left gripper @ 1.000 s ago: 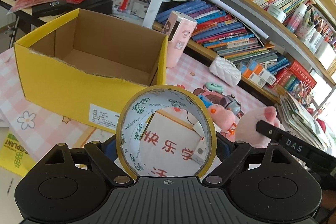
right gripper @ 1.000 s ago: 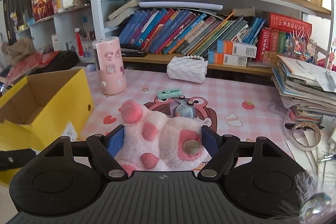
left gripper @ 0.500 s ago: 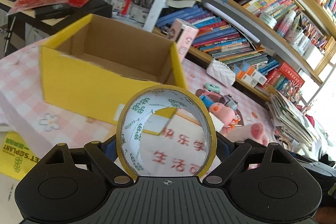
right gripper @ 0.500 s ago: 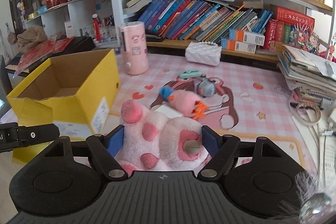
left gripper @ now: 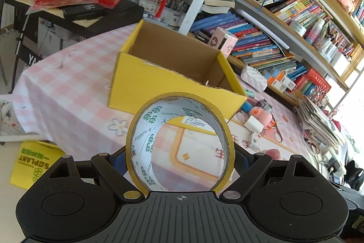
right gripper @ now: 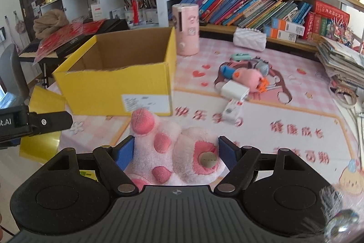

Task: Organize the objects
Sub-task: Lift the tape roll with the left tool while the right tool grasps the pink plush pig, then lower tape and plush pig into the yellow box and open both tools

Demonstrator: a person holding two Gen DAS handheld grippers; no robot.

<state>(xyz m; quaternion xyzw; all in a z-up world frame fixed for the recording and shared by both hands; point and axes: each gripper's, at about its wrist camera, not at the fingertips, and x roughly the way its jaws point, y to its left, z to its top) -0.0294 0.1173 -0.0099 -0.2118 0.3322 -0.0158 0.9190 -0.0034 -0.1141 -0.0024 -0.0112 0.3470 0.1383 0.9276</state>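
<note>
A: What does each claw hold?
B: Left gripper [left gripper: 180, 157] clamps the stiff, light yellow tape roll [left gripper: 179, 140] at lower centre; right gripper [right gripper: 175, 152] squeezes the soft pink plush paw [right gripper: 173, 149]
A: And the open yellow cardboard box [right gripper: 118, 85]?
B: Centre left, probably their destination

In the right wrist view, the open box [right gripper: 118, 81] stands on the table [right gripper: 295, 111] at 11 o'clock from the plush paw [right gripper: 173, 152] held between the jaws. The cylinder container [right gripper: 185, 30] stands just behind the box's right corner. A cluster of small toys [right gripper: 245, 79] lies at 1 o'clock, the quilted purse [right gripper: 249, 39] behind it. Paper stacks [right gripper: 341, 60] lie at 2 o'clock. In the left wrist view, the tape roll [left gripper: 179, 142] sits before the box [left gripper: 173, 83].
</note>
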